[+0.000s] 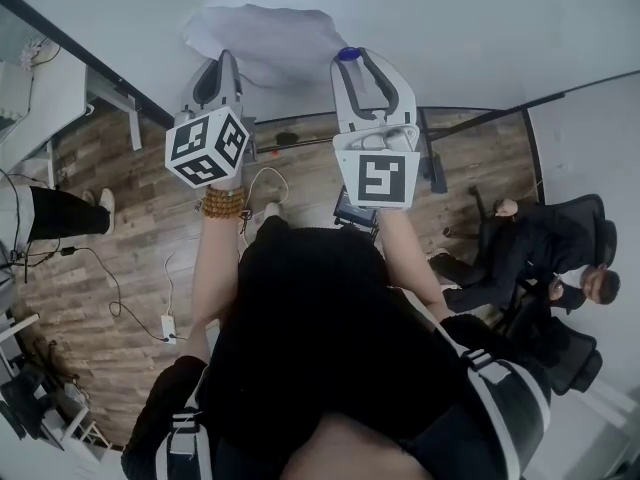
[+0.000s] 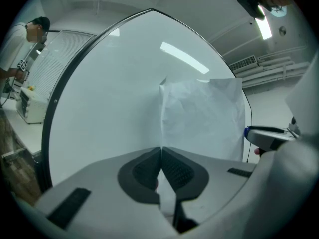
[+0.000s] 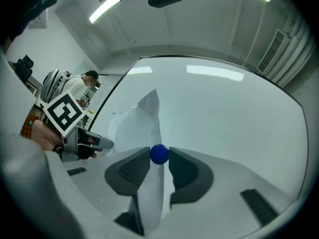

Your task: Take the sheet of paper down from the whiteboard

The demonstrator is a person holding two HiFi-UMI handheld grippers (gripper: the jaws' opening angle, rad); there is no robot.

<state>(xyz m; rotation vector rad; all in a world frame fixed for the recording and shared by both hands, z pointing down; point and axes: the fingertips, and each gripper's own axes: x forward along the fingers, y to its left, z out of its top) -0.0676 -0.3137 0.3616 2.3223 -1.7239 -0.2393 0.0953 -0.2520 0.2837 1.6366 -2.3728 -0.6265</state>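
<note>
left gripper [image 2: 161,151]: fingers pinch thin wrinkled sheet of paper [image 2: 204,118] | right gripper [image 3: 159,159]: fingers squeeze small round blue ball [image 1: 347,54] | whiteboard [image 2: 109,98]: smooth, shiny

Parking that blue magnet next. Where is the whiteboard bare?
Bare whiteboard right of the blue magnet in the right gripper, and left of the sheet of paper pinched by the left gripper. Crowded between the grippers.

This looks like an office or lab workroom. A large whiteboard [image 2: 109,98] stands over a wood-plank floor [image 1: 130,258], where cables run to a power strip [image 1: 168,326]. A person [image 1: 515,253] sits in a black office chair [image 1: 590,223]. Tube lights [image 3: 104,7] and an air vent [image 2: 244,62] line the white ceiling.
</note>
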